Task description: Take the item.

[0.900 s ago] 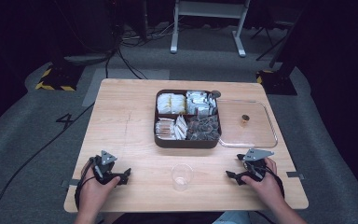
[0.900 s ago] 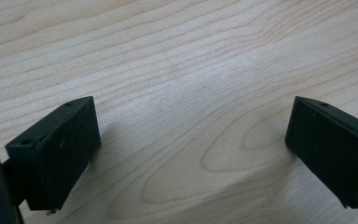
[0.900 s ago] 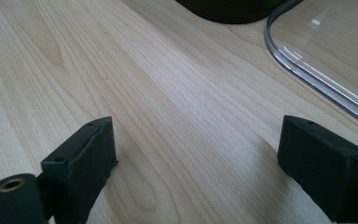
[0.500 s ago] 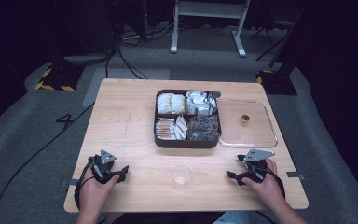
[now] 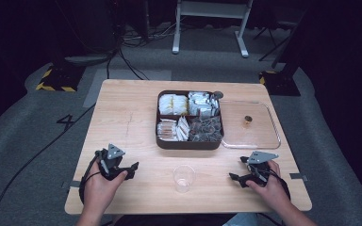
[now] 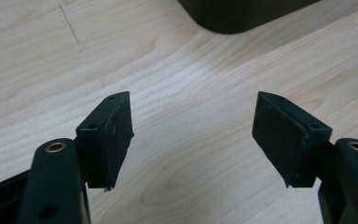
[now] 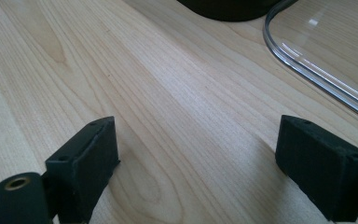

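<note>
- Your left gripper rests on the table, jaws apart around nothing.
- Your right gripper rests likewise.
- Between them stands a clear cup, near the compartment box.

Pale wooden table on grey carpet. At its far middle, dark square box in four compartments: yellowish packets far left, silver packets far right, orange-and-white sachets near left, dark packets near right. Touching the box's right side, flat clear lid with small brown knob. On the floor beyond, black cables, yellow-and-black striped block, white metal frame.
</note>
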The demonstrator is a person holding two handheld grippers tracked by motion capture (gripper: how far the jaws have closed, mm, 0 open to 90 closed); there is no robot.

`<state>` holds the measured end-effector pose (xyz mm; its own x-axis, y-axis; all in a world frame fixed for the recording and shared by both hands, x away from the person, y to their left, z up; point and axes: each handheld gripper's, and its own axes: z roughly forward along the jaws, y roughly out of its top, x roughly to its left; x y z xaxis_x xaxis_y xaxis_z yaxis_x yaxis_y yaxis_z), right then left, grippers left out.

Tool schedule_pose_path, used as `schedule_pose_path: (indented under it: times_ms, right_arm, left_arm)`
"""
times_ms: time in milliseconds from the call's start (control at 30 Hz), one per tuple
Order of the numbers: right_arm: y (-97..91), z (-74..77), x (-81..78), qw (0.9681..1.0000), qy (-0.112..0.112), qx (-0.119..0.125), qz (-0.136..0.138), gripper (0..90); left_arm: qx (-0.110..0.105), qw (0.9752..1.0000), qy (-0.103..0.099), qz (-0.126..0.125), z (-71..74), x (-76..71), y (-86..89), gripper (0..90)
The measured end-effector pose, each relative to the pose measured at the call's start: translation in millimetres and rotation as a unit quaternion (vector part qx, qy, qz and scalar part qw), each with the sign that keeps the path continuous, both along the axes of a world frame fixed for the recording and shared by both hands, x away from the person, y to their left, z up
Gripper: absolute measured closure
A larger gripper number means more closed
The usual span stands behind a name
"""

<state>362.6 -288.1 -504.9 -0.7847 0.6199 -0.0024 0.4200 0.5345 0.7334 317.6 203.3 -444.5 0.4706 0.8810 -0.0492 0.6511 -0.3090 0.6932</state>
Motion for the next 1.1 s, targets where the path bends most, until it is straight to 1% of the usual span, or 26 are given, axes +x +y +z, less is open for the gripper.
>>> schedule_pose_path:
  times_ms: [167, 300, 400, 500, 600, 633, 667, 733, 933, 1033, 1100]
  right_arm:
    - [0.0, 0.0, 0.0, 1.0, 0.0, 0.0, 0.0, 13.1]
    - [0.0, -0.1, 0.5, 1.0, 0.0, 0.001, 0.002, 13.0]
    - [0.0, -0.1, 0.5, 1.0, -0.001, 0.0, 0.002, 13.0]
    - [-0.1, 0.0, 0.6, 1.0, 0.0, 0.0, 0.003, 13.0]
    - [-1.0, 0.2, 1.2, 1.0, 0.001, 0.0, 0.008, 13.0]
    - [-1.4, 0.1, 1.4, 1.0, 0.001, 0.001, 0.009, 13.0]
    - [-1.2, 0.1, 1.1, 1.0, 0.0, -0.001, 0.01, 13.0]
    - [-1.2, 0.1, 1.1, 1.0, 0.0, -0.001, 0.01, 13.0]
    - [-0.9, 0.0, 0.9, 1.0, 0.0, 0.0, 0.008, 13.0]
    - [-0.9, 0.0, 0.9, 1.0, 0.0, 0.0, 0.007, 13.1]
    - [-0.8, 0.0, 0.9, 1.0, 0.0, 0.0, 0.006, 13.2]
  left_arm:
    - [0.003, 0.9999, -0.008, -0.011, 9.3, 7.1, -8.0, 29.1]
    - [0.009, 0.9998, -0.011, -0.015, 20.2, 12.5, -16.3, 29.2]
    - [0.004, 0.9998, -0.014, -0.013, 29.6, 16.3, -22.9, 29.8]
    - [-0.001, 0.9996, -0.024, -0.014, 38.9, 19.2, -30.0, 29.9]
    - [-0.008, 0.9993, -0.03, -0.019, 43.8, 21.5, -35.9, 28.6]
    - [-0.007, 0.9993, -0.029, -0.023, 45.6, 23.0, -38.0, 28.5]
    - [-0.009, 0.9993, -0.029, -0.021, 46.3, 23.8, -40.1, 28.4]
    - [-0.004, 0.9993, -0.029, -0.025, 49.3, 27.2, -43.5, 28.4]
    - [-0.008, 0.9987, -0.037, -0.035, 61.2, 40.1, -52.8, 29.1]
    - [-0.01, 0.9983, -0.044, -0.036, 65.9, 45.6, -55.0, 29.1]
    - [-0.011, 0.9983, -0.048, -0.029, 68.0, 49.5, -56.1, 29.1]
